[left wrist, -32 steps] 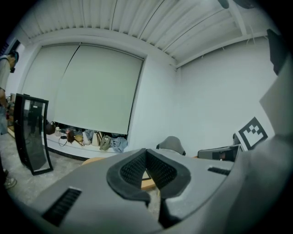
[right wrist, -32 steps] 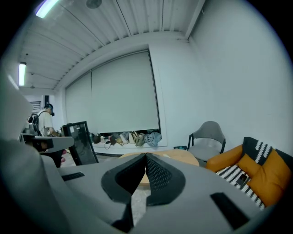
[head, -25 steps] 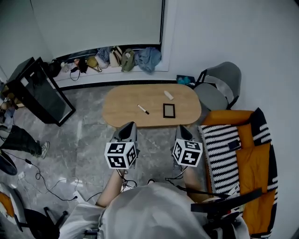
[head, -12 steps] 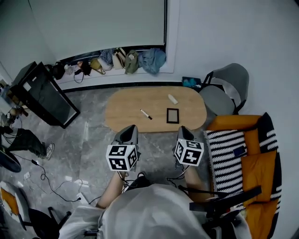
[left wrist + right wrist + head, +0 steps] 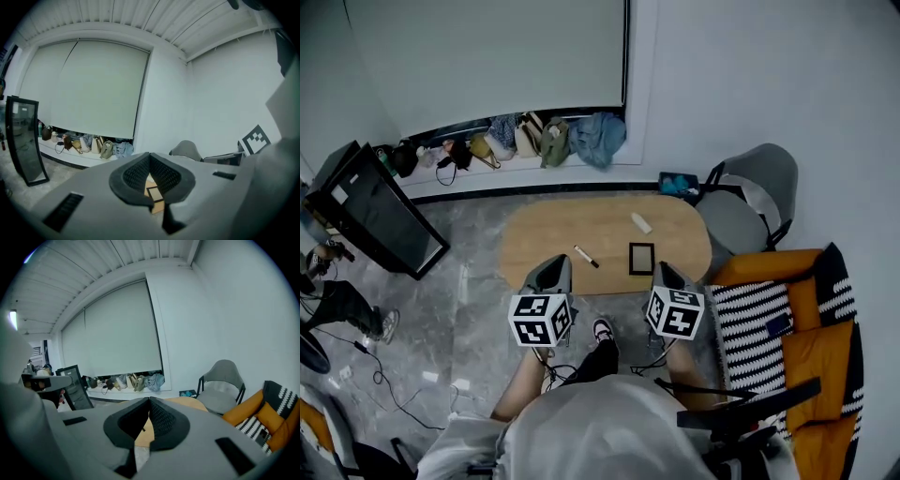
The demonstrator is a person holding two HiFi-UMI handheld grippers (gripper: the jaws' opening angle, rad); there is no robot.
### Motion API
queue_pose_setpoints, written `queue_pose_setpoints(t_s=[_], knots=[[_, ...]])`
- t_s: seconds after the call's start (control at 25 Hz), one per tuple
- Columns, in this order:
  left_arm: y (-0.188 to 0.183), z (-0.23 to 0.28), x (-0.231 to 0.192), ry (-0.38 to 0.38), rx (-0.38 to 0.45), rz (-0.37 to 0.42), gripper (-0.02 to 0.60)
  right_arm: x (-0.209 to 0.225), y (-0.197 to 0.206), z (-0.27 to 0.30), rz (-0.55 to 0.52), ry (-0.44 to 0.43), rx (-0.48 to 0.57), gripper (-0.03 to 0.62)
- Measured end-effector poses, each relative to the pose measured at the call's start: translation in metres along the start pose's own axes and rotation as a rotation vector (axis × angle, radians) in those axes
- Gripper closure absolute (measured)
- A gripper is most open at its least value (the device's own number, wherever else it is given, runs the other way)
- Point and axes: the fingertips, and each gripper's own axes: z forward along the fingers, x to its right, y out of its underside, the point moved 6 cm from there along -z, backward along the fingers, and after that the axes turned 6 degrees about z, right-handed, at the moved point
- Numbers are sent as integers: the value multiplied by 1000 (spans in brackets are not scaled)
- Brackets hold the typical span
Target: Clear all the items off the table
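We hold the left gripper [image 5: 553,265] and right gripper [image 5: 665,271], jaws clenched empty, near the worktop [image 5: 546,236] with a pen [image 5: 586,256].

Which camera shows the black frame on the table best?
Head view: the whole frame lies flat on the table. Left gripper view catches only a part past its jaw tips; right gripper view shows only table, no frame.

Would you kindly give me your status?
Left gripper, right gripper shut, empty, at table edge. Marker, black frame, white piece on it. Nothing in the way.
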Motion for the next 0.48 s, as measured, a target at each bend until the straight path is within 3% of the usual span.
queue_pose_setpoints(t_s=[0.16, 0.48], knots=[[-11, 50, -21, 4, 16, -41, 574, 4, -25, 40, -24, 10, 7, 569], [-46, 154, -53, 59, 21, -28, 574, 20, -84, 126, -31, 58, 7, 569]])
